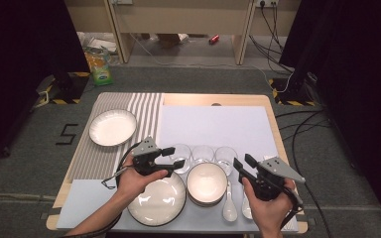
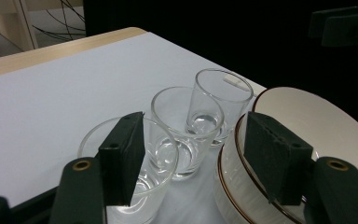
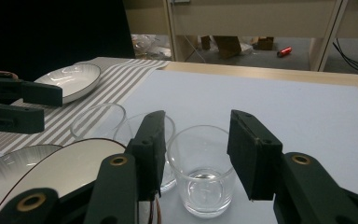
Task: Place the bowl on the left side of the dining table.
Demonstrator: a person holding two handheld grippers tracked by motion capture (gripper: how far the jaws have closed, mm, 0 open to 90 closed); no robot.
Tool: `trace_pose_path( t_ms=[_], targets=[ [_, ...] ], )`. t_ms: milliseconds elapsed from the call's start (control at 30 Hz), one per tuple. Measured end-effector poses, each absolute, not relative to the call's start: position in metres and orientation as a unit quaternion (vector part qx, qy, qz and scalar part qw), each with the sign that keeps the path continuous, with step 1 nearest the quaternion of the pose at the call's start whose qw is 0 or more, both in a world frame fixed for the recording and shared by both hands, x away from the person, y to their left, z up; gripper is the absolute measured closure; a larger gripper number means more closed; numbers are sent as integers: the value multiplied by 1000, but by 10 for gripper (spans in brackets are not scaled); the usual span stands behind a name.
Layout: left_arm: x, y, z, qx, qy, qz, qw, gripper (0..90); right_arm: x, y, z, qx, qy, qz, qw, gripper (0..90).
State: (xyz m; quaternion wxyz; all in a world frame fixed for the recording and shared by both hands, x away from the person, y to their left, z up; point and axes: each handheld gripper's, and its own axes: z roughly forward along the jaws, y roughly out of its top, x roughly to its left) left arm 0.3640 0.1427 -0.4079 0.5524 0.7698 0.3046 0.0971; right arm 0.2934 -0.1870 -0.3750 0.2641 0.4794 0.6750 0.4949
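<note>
My right gripper [image 3: 196, 158] gapes wide, holding nothing, the nearest glass [image 3: 204, 170] framed between its jaws. My left gripper [image 2: 193, 158] is just as open and empty, by the leftmost glass [image 2: 135, 177] and stacked bowls [image 2: 307, 135]. Bare white mat [image 1: 213, 124] lies beyond; a plate [image 1: 112, 127] sits far left.

The table [image 1: 213, 99] is seen from above and forward, while the three glasses [image 2: 186, 126] are shared closely by both low gripper views.
</note>
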Motion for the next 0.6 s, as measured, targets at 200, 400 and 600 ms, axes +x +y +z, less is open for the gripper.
trace_pose_path(
  t_ms=[200,400,600],
  targets=[
    [363,133,-410,776,298,89,549,377,294,-186,-376,479,677,494,263,566],
    [362,124,-411,778,289,82,551,377,293,-186,-375,479,676,494,264,567],
    [361,118,-413,785,284,78,546,377,294,-186,-376,480,677,491,264,568]
  ],
)
